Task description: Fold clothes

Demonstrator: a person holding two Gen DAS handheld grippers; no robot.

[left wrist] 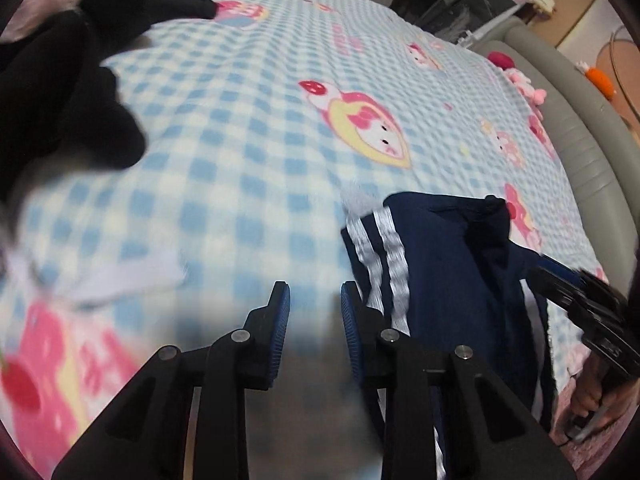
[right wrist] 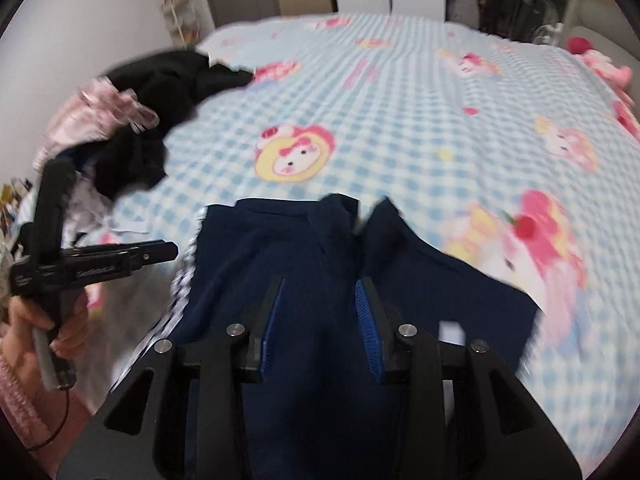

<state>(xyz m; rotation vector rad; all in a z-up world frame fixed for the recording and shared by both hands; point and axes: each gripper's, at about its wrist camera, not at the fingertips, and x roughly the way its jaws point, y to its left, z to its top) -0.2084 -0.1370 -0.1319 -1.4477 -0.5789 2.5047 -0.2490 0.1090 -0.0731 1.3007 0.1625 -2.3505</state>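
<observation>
Checked blanket [right wrist: 400, 92], navy garment [right wrist: 320, 248], no legible writing

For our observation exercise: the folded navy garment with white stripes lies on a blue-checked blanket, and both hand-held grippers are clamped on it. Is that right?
Not quite. The navy garment does lie on the blue-checked blanket, but neither hand-held gripper is clamped on it. The right wrist view shows the right hand-held gripper open above the fabric; the left wrist view shows the left hand-held gripper open beside it.
</observation>
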